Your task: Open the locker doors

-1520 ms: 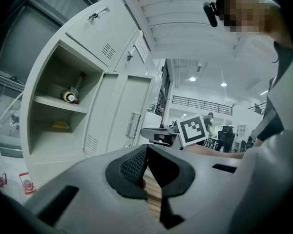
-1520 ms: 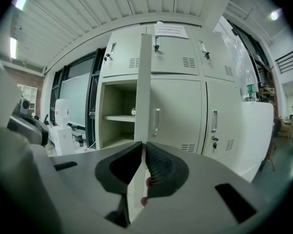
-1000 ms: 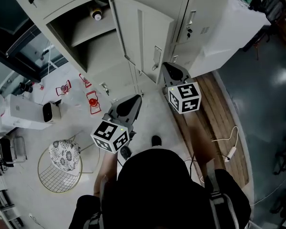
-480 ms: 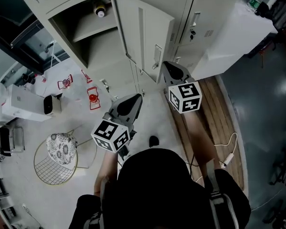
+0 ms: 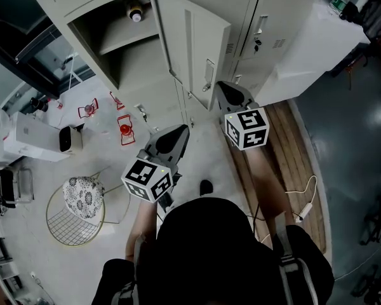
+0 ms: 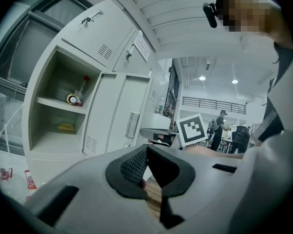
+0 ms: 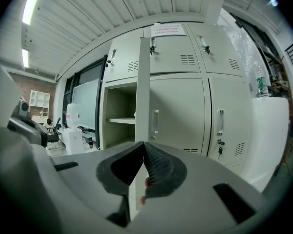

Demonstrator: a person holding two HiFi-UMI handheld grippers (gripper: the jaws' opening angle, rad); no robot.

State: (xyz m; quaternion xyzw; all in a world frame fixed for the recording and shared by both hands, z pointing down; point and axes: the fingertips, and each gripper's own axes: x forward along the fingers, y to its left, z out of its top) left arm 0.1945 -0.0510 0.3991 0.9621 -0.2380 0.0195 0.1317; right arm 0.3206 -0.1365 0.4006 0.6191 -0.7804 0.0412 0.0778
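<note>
while its jaws are pressed together on nothing, the right gripper is held near the open locker door, whose edge is seen straight ahead of it; the left gripper is likewise closed and empty, the open compartment ahead to its left.

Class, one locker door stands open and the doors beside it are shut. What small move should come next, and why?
Probably ease the right gripper forward, past the open door, toward the handle of the closed middle door, parting its jaws on the way. Those jaws are shut on nothing, and that handle sits just right of the open door's edge.
</note>
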